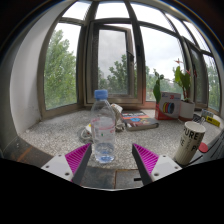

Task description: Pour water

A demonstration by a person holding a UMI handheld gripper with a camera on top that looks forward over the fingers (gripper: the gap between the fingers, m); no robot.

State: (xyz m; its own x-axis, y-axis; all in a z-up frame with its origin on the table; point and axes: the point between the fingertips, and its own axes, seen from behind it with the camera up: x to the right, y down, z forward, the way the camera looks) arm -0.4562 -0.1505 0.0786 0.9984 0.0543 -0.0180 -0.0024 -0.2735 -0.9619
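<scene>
**Inventory: speckled surface by a bay window, gripper view**

- Gripper [112, 157]: two fingers [78, 156] with magenta pads, spread wide apart and gripping nothing.
- Water bottle [103, 126]: clear plastic, blue cap on, standing upright on the surface [50, 133]. It stands just ahead of the fingers, between their lines and nearer the left one, with a gap to each pad. A little water shows in its lower part (the exact level is hard to judge).
- Paper cup [190, 141]: white with dark lettering, upright, off to the right of the right finger and well apart from the bottle.
- Small clutter [135, 122]: several low items lying on the surface beyond the bottle, towards the right (too small to identify).
- Red-and-white box [169, 106]: standing farther back on the right.
- Potted plant [182, 80]: green leaves with a reddish bloom, behind the box near the window.
- Window [112, 55]: multi-paned bay frame curving round the far side of the surface; green trees and pale sky outside.
</scene>
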